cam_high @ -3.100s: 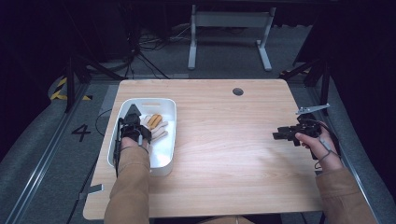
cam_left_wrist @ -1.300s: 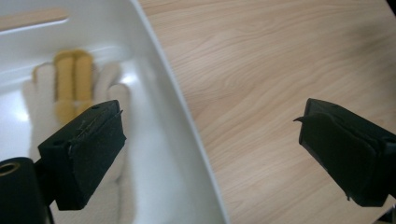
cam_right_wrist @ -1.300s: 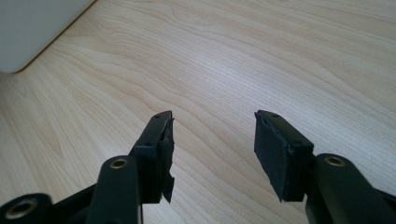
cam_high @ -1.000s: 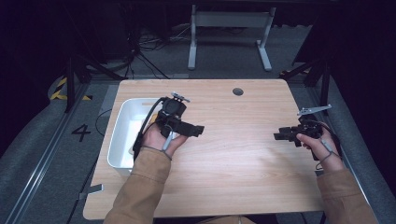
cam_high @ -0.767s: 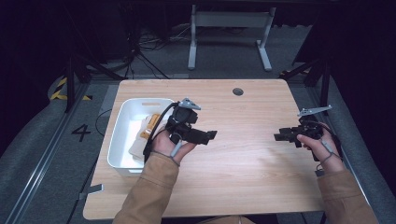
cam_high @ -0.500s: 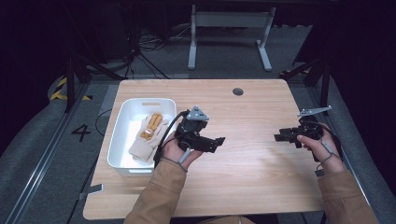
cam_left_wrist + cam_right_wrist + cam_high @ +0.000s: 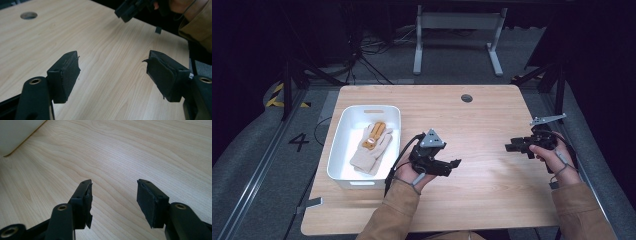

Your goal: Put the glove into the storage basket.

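Observation:
A pair of beige and orange knitted gloves (image 7: 372, 146) lies in the white bin (image 7: 340, 151) at the left of the wooden table (image 7: 492, 120). My left gripper (image 7: 455, 164) hovers over the table's middle, right of the bin, open and empty. Its own view has the jaws spread (image 7: 112, 72) over bare wood, with the other gripper (image 7: 130, 10) far off. My right gripper (image 7: 510, 147) hangs near the table's right edge, pointing left. In the right gripper view its jaws (image 7: 113, 195) stand apart with nothing between them.
A round cable hole (image 7: 467, 98) sits near the table's far edge. The white bin's corner (image 7: 15, 137) appears at the top left of the right gripper view. A desk frame (image 7: 457, 30) stands on the floor beyond the table.
My left gripper has come out of the bin and moved right to the table's middle, leaving the gloves in the bin. The right gripper has stayed in place.

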`<state>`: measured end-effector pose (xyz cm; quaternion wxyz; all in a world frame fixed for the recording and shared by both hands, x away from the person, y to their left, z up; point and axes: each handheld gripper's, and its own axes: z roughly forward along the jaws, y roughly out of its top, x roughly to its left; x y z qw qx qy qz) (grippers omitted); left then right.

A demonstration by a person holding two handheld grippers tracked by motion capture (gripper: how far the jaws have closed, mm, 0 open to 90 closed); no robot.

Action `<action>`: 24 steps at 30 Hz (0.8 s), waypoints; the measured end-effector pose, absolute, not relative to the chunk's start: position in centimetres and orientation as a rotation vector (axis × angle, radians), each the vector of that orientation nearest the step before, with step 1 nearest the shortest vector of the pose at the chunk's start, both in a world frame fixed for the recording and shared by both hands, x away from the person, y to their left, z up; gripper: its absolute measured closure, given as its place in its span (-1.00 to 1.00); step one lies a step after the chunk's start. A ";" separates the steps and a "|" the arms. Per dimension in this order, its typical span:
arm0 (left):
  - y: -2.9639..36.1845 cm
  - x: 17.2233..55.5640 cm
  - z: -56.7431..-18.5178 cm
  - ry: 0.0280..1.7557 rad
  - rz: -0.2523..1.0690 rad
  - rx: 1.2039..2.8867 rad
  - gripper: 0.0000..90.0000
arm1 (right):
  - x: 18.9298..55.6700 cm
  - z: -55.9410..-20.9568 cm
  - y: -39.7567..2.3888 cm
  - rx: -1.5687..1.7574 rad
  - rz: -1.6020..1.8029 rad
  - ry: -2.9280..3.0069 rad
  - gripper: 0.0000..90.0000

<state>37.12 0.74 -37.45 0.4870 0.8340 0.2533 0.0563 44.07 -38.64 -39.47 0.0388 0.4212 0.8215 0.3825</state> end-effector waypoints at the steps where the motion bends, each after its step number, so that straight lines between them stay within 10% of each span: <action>1: 0.7 37.2 -37.7 0.620 0.129 2.030 -0.41 | 44.1 -39.5 -38.6 1.291 1.173 2.519 0.04; 24: -0.1 36.8 -42.7 0.654 0.074 2.105 -0.41 | 44.1 -39.8 -38.5 1.290 1.171 2.529 0.03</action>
